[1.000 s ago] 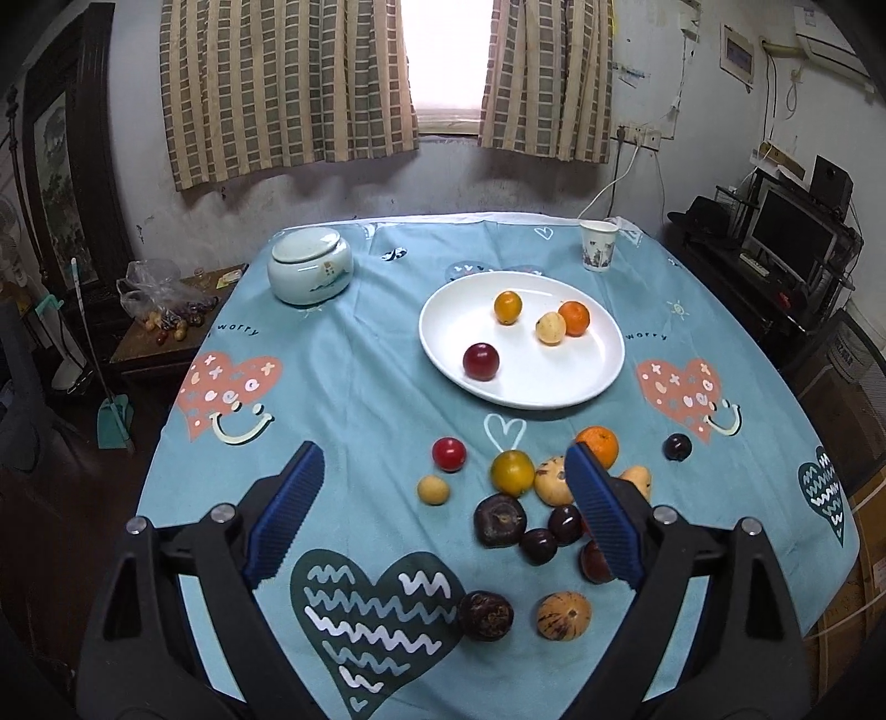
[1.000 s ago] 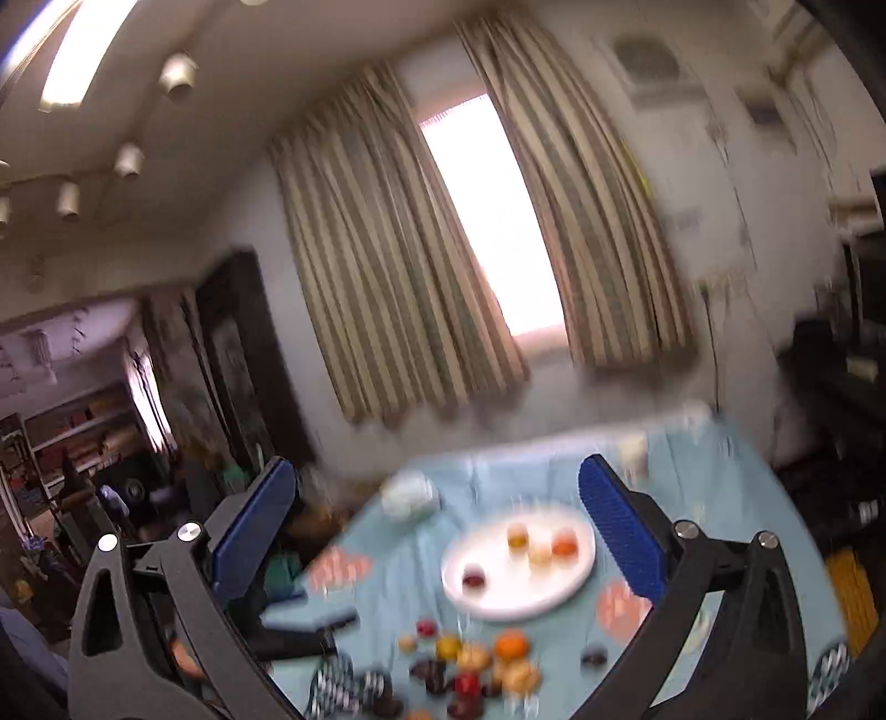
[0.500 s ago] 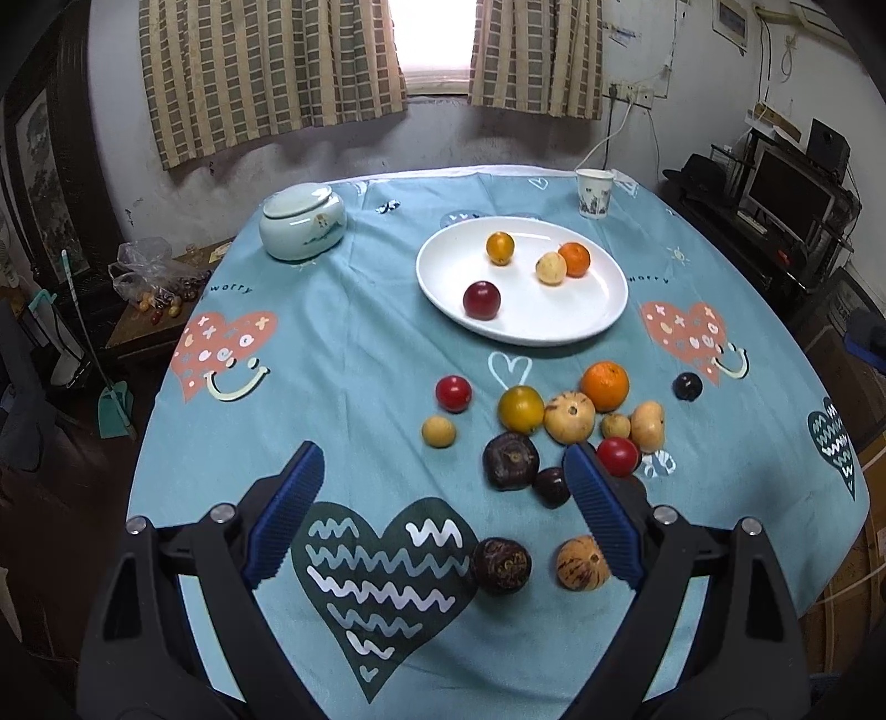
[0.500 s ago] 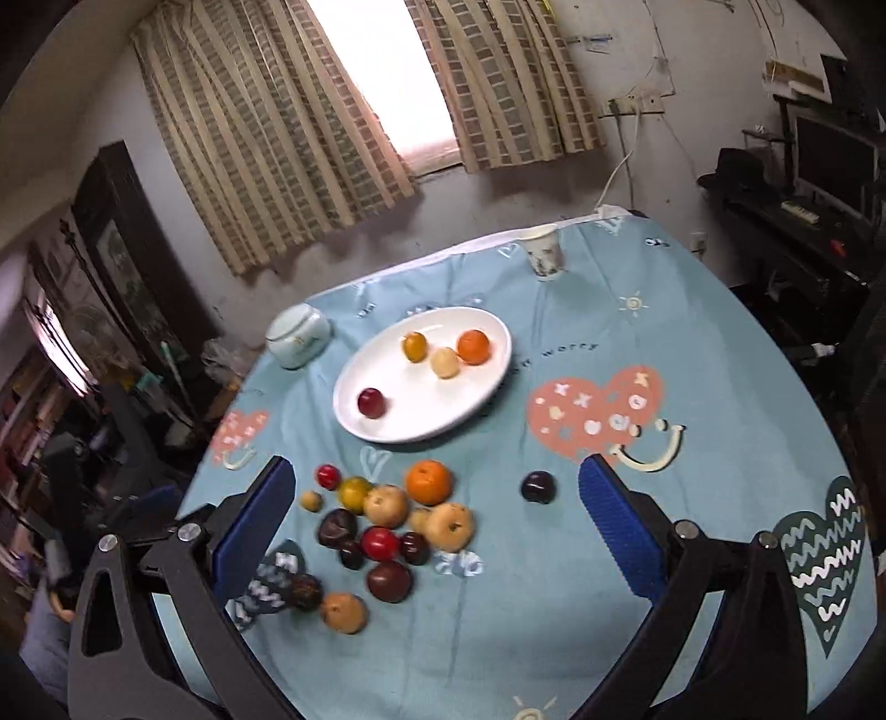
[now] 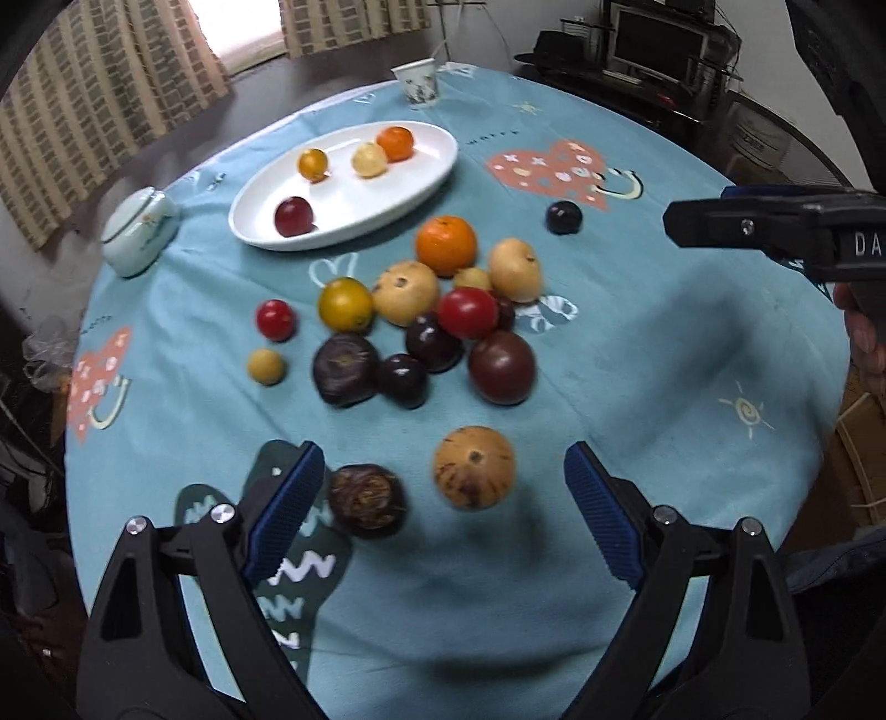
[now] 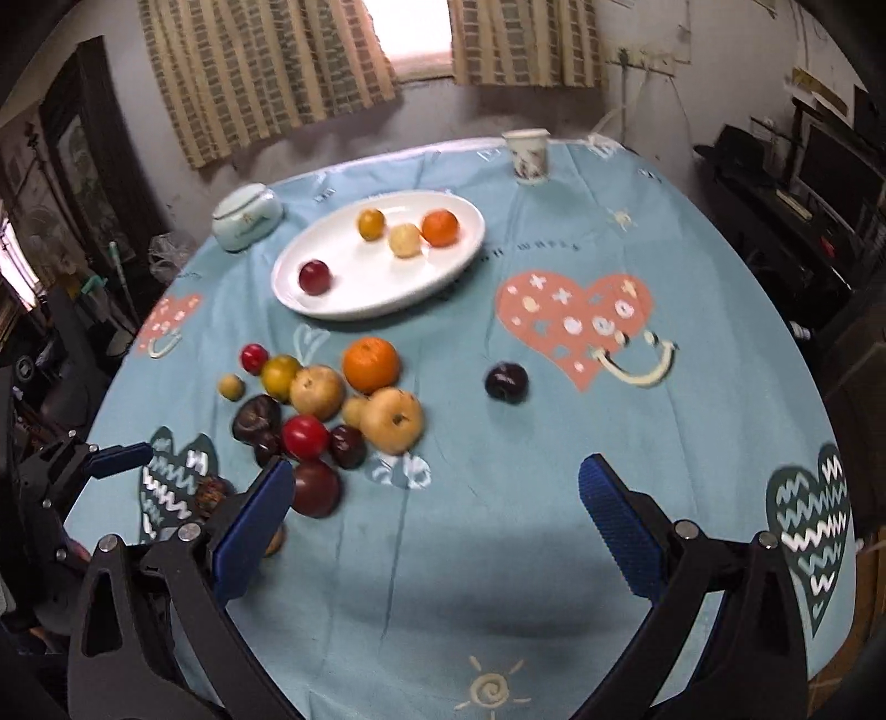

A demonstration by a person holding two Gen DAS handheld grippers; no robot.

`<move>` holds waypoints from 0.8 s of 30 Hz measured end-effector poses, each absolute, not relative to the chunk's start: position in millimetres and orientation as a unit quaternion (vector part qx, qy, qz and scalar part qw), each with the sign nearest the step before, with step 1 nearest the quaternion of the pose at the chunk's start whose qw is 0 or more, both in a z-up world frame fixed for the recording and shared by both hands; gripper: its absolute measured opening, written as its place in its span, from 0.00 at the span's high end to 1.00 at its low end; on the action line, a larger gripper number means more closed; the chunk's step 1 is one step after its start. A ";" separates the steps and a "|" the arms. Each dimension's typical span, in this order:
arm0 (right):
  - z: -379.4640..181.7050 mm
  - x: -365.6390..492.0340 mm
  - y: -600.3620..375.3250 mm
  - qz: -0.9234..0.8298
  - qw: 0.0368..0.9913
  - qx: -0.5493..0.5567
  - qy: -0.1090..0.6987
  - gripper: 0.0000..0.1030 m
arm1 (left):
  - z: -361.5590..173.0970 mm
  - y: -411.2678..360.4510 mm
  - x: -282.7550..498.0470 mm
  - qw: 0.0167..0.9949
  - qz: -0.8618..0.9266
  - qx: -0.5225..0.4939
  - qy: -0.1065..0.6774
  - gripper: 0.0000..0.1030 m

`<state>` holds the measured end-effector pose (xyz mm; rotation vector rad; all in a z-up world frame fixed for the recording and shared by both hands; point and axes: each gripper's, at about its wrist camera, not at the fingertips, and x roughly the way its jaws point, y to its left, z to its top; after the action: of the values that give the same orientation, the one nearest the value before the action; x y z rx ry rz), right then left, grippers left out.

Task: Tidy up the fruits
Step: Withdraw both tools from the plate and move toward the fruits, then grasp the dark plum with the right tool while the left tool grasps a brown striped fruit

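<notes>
A white oval plate (image 5: pixel 421 183) (image 6: pixel 470 243) holds several small fruits. Several loose fruits lie in a cluster on the blue tablecloth in front of it, among them an orange (image 5: pixel 446 245) (image 6: pixel 370 363) and a red tomato (image 5: pixel 468 312) (image 6: pixel 304 436). A dark plum (image 5: pixel 563 216) (image 6: pixel 506 380) lies apart to the right. My left gripper (image 5: pixel 443 512) is open, low over the cloth, with a tan speckled fruit (image 5: pixel 474 467) and a wrinkled dark fruit (image 5: pixel 366 500) between its fingers. My right gripper (image 6: pixel 437 523) is open and empty, above bare cloth right of the cluster.
A pale green lidded jar (image 5: pixel 138 235) (image 6: pixel 243 213) stands left of the plate. A paper cup (image 5: pixel 416 83) (image 6: pixel 529 155) stands at the table's far edge. Dark furniture with a monitor (image 5: pixel 659 44) is at the right. The right gripper's side (image 5: pixel 775 232) shows in the left view.
Both grippers have dropped and moved closer to the table. The left one now frames the two nearest fruits. The right one has swung down towards the cluster.
</notes>
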<state>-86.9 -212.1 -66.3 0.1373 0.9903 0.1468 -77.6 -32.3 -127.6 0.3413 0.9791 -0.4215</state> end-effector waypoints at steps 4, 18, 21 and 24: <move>-75.2 -90.3 -218.0 0.065 0.869 0.069 0.486 0.01 | -133.6 -41.6 -73.0 0.838 -0.217 0.164 0.472 0.13; -101.3 -76.2 -222.6 0.059 0.861 0.058 0.502 0.01 | -168.1 -50.8 -50.6 0.804 -0.214 0.160 0.531 0.60; -114.8 -58.3 -231.0 0.052 0.861 0.047 0.505 0.12 | -165.8 -45.8 -43.5 0.801 -0.217 0.135 0.541 0.61; -130.8 -32.4 -239.2 0.049 0.851 0.031 0.522 0.33 | -158.0 -41.3 -42.4 0.808 -0.215 0.117 0.536 0.61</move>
<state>-32.4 -239.2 -130.8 0.0656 1.0994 0.1036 -42.4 -41.3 -158.0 0.2508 1.1475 -0.4604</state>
